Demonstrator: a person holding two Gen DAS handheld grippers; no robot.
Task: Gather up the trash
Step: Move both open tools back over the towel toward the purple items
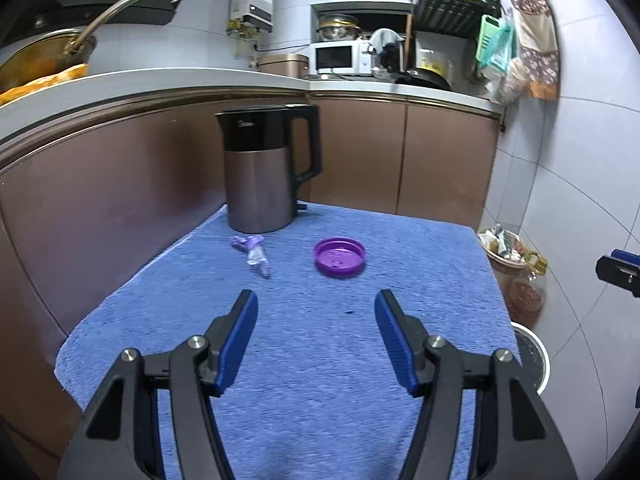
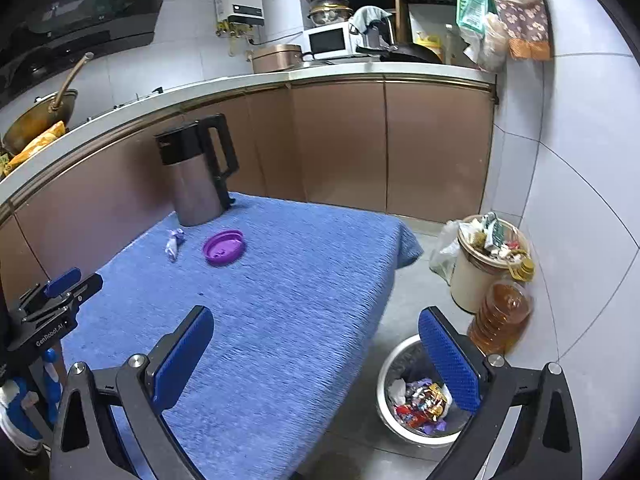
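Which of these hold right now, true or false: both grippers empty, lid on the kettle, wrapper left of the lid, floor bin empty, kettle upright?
1. Both the left gripper and right gripper are open and empty. True.
2. The purple lid sits on the kettle. False: it lies on the blue cloth.
3. The wrapper lies left of the lid. True.
4. The floor bin is empty. False: it holds wrappers.
5. The kettle stands upright. True.

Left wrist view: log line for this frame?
left gripper: open, empty, above blue cloth | right gripper: open, empty | on cloth: purple wrapper, purple lid, kettle | trash bin: on floor
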